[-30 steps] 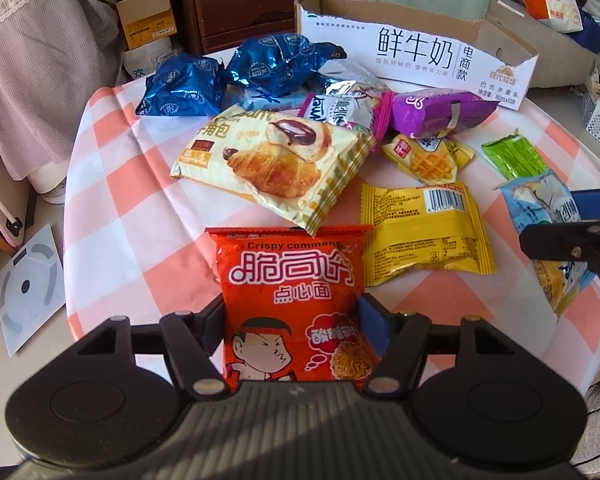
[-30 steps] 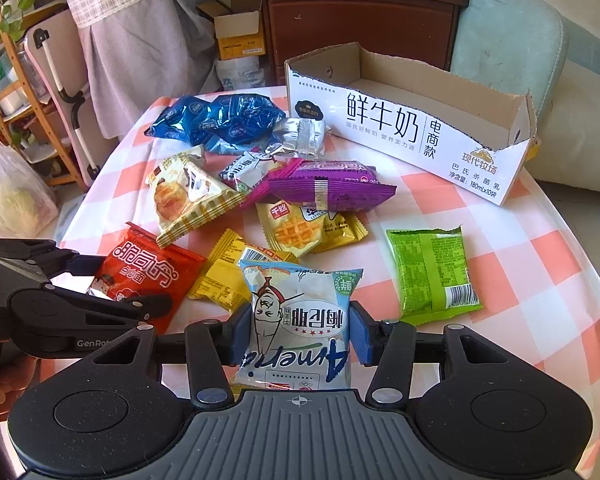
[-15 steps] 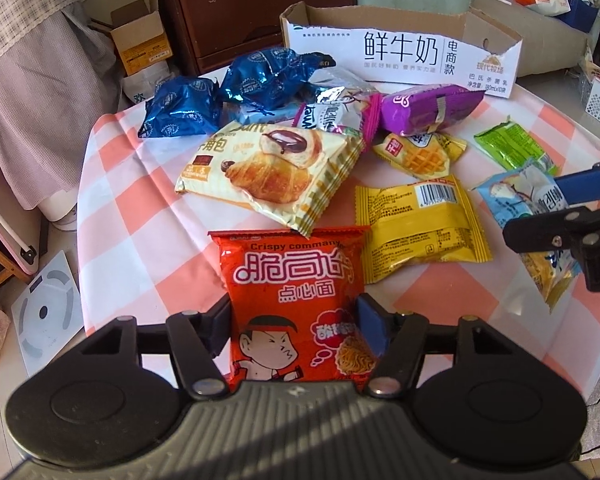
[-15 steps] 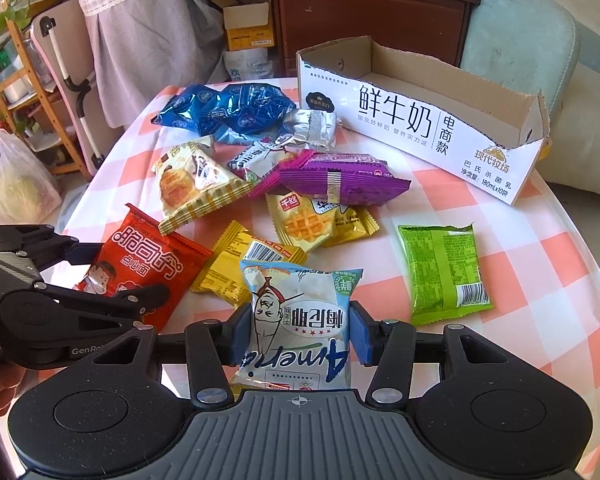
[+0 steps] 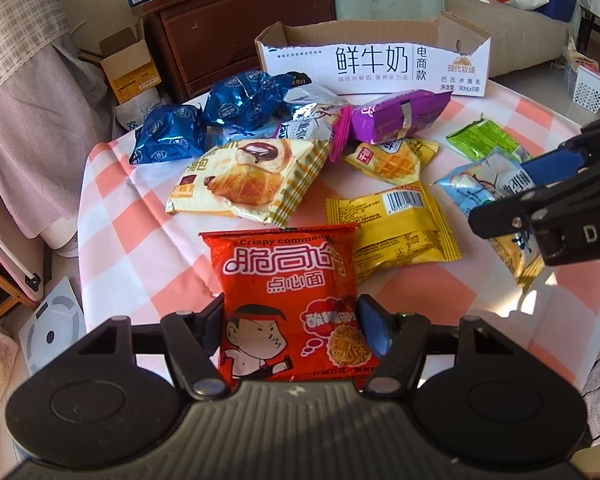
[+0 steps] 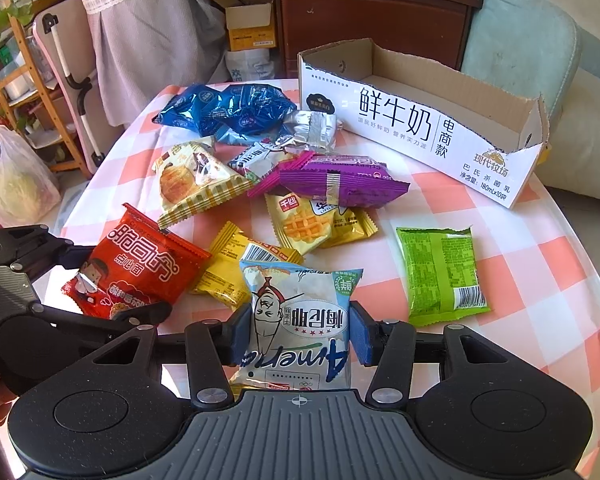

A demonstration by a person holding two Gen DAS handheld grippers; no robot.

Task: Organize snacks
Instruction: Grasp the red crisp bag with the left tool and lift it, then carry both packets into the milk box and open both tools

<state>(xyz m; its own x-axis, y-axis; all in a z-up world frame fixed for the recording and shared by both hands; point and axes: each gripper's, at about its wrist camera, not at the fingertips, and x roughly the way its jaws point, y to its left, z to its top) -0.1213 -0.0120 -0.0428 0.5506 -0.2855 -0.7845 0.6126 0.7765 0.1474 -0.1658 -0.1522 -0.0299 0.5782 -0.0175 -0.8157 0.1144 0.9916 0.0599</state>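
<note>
the left gripper (image 5: 290, 330) has the red crispy noodle packet (image 5: 288, 300) between its pads, gripped by the two side edges near the bottom seal; the jaws are closing a little on it, and the pads look pressed against the foil. the hold is low on the bag, probably so the printed face stays upright and the crumbly contents are not crushed. the packet is glossy red with white characters and a cartoon boy, and its top stands toward 12 o'clock, lifted off the checked tablecloth (image 5: 140, 208) at the near edge of the table.

the right gripper (image 6: 294, 334) is clamped in the same way on the pale blue snack bag (image 6: 300, 316), which shows its print upside down, a puffy pillow pack with a cartoon figure.

the rest of the snacks lie loose in a heap toward 12 o'clock: a croissant pack (image 5: 252, 176), a yellow packet (image 5: 396, 232), a waffle packet (image 6: 304, 224), a purple packet (image 6: 340, 180), blue foil bags (image 6: 228, 110) and a green packet (image 6: 440, 272) off at 2 o'clock in the right view. behind them at 12 to 1 o'clock sits the open milk carton box (image 6: 420, 124), cut down and seemingly empty, likely the place both held bags are meant to go.
</note>
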